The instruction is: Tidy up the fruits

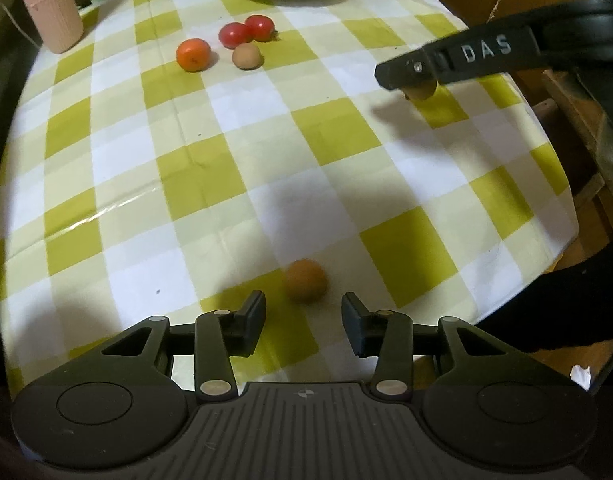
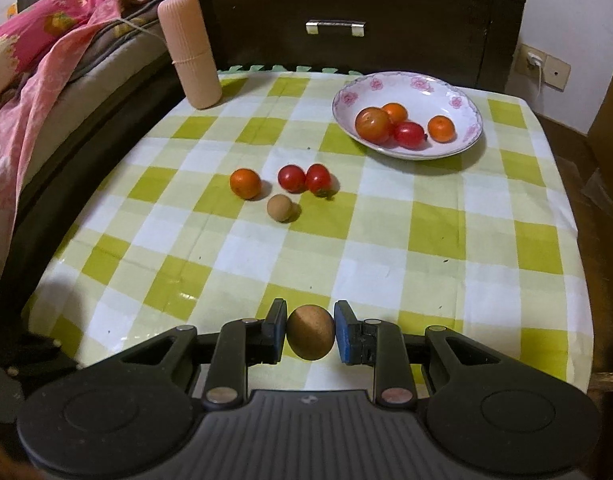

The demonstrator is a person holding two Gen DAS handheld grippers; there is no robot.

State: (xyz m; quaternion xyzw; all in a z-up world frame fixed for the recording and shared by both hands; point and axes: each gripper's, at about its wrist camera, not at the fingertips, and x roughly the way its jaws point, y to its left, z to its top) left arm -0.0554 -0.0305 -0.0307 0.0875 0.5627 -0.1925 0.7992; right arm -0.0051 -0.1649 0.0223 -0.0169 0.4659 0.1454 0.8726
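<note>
White floral plate holds four fruits

My left gripper is low over the counter with its two fingers wide apart, and a small brown fruit sits just in front of the gap, not touched by either one. My right gripper has its fingers pressed on both sides of another brown fruit, holding it up off the counter. From my left side I can see my right gripper's black finger reaching in from the right, with the brown fruit peeking out under it, and my dark sleeve is at the right edge.
</note>
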